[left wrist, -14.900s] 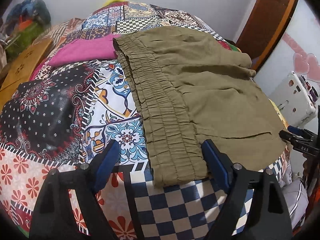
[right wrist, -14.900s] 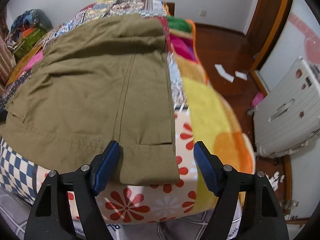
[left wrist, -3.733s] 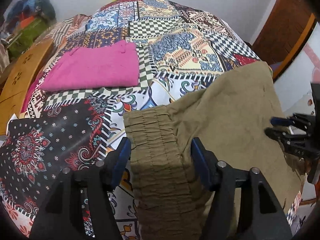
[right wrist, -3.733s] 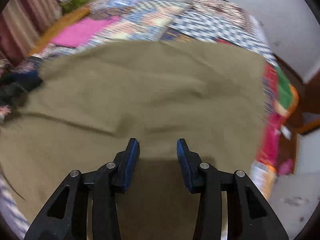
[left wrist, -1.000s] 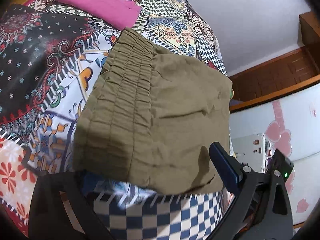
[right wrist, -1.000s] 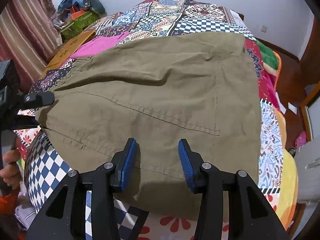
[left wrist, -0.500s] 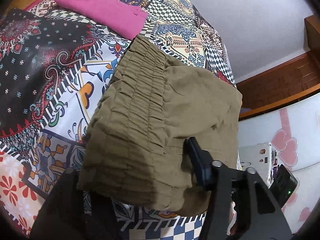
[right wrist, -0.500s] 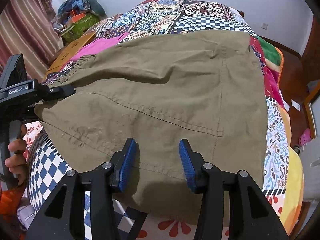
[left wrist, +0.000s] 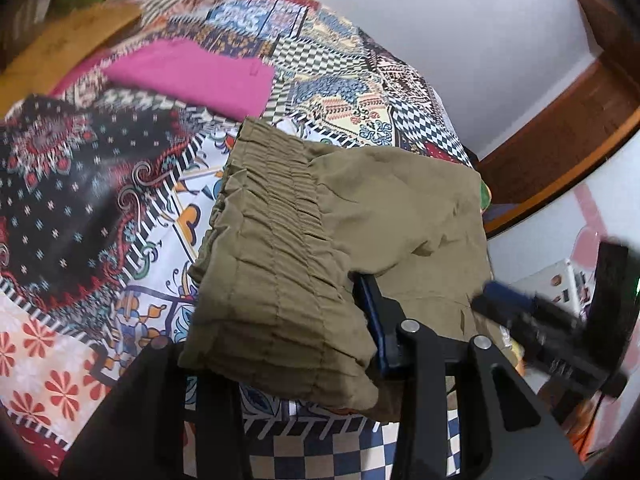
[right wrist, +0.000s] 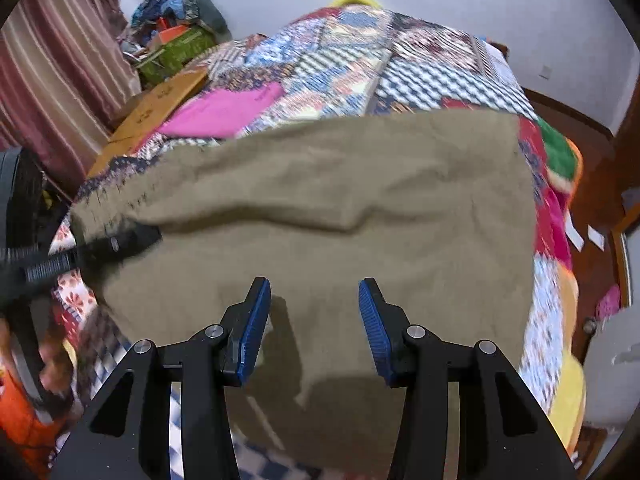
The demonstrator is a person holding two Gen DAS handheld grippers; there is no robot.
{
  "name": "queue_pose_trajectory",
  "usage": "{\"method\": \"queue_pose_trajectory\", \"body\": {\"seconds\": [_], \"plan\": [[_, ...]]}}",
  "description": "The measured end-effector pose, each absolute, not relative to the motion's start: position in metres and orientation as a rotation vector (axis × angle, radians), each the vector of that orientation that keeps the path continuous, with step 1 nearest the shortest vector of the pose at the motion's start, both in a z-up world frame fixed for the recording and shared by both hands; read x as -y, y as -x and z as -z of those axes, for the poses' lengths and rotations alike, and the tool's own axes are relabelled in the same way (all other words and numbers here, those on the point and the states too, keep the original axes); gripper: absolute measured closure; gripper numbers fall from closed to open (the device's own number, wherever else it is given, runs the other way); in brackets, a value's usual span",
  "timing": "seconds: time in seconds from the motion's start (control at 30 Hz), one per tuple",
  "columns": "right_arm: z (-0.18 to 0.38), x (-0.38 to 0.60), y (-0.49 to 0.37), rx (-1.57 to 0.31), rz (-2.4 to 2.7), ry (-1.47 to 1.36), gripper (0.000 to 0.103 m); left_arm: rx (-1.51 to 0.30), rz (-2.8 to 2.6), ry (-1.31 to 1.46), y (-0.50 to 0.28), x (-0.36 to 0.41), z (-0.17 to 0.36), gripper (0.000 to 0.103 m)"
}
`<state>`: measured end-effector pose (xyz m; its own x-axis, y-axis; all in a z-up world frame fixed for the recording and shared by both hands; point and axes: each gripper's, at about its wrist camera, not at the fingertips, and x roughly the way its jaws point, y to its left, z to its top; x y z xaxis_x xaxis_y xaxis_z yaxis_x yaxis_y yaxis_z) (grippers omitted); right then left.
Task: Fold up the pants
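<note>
While the olive pants lie folded on the patchwork quilt, their gathered elastic waistband is bunched up and lifted at the near corner, where the left gripper pinches it. Its jaws have just been closing, and the thick waistband sits between them; only the right blue pad shows, pressed against the fabric, since the cloth drapes over and hides the other finger.

From the right wrist view, the pants spread across the middle of the quilt, with the near hem falling over the bed's edge. The right gripper hovers over that near edge with its two blue pads held partly apart; the fabric runs beneath and between them, but whether they actually nip a fold cannot be told, as the picture is smeared by motion.

Beyond the pants, toward the far left of the quilt, lies a folded pink garment. Left of the pants, off the bed, stand a wooden board, a heap of clutter and a striped curtain. Right of the pants, a yellow and green blanket hangs down toward the wooden floor.
</note>
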<state>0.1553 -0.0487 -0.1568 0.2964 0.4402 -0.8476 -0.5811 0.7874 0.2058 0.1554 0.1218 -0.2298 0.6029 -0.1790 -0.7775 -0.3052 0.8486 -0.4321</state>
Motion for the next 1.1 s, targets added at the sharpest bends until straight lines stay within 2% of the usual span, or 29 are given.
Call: {"method": "queue_pose_trajectory", "body": {"seconds": [0.23, 0.5, 0.77, 1.1], "plan": [[0.185, 0.003, -0.156, -1.17, -0.778, 0.192, 0.061, -0.929, -0.084, 0.54, -0.155, -0.121, 0.229, 0.065], [0.188, 0.025, -0.133, -1.193, -0.793, 0.196, 0.061, -0.918, -0.083, 0.536, -0.155, -0.12, 0.232, 0.066], [0.186, 0.038, -0.126, -1.2, -0.788, 0.134, 0.061, -0.843, -0.09, 0.381, -0.15, -0.097, 0.198, 0.071], [0.173, 0.053, -0.129, -1.191, -0.81, 0.078, 0.061, -0.742, -0.079, 0.144, -0.152, -0.057, 0.155, 0.073]]}}
